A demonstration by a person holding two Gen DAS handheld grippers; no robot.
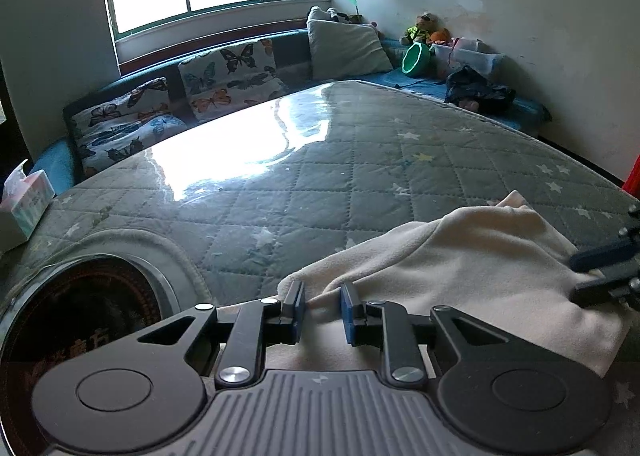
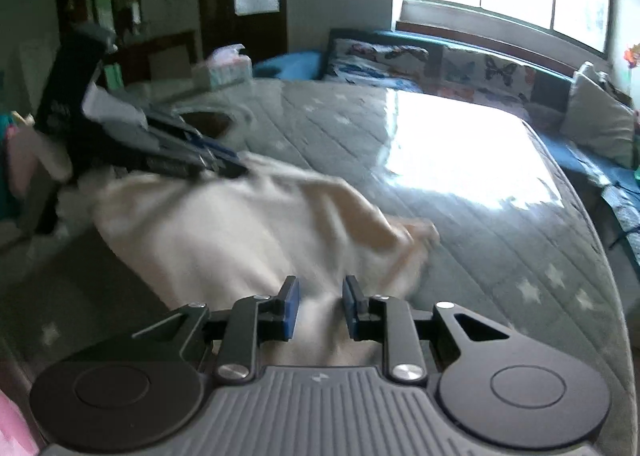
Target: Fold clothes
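Observation:
A cream cloth (image 1: 480, 256) lies rumpled on the grey quilted star-print cover (image 1: 360, 176) at its near edge. My left gripper (image 1: 322, 296) is shut on a pinched fold at the cloth's left corner. The right gripper (image 1: 580, 276) shows at the right edge of this view, gripping the cloth's other end. In the right wrist view, which is blurred, the cream cloth (image 2: 240, 236) gathers up between the blue pads of my right gripper (image 2: 320, 292), which is shut on it. The left gripper (image 2: 228, 164) holds the far end of the cloth there.
A dark round inset (image 1: 80, 316) sits in the cover at the left, beside a tissue box (image 1: 28, 200). A bench with butterfly cushions (image 1: 228, 76), a green bowl (image 1: 416, 58), a plastic box (image 1: 468, 56) and dark clothes (image 1: 476, 90) runs behind under the window.

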